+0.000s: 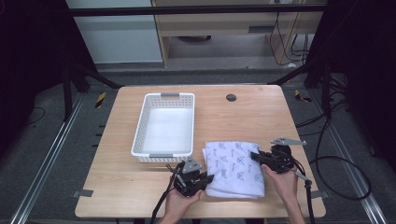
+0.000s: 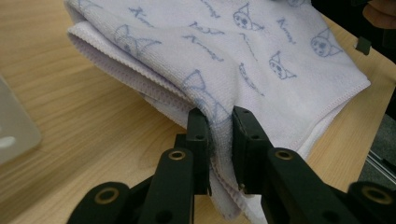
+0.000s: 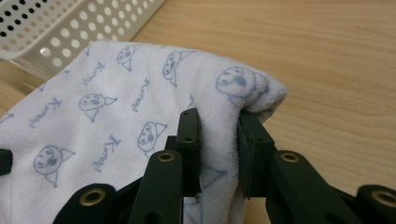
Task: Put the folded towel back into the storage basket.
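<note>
Pinching the folded white terry towel with blue cartoon print (image 1: 236, 169) at opposite ends: left gripper (image 2: 219, 122) clenched on a bunched fold near its front corner, right gripper (image 3: 218, 126) clenched on a thick folded corner. Towel lies on the light wooden surface (image 1: 243, 116), just beside the white perforated plastic basket (image 1: 164, 156). Risks, as judged: each bite takes several layers unevenly, so lower layers may slip free and the fold fall open; uneven lifting could drag an edge against the basket rim.
</note>
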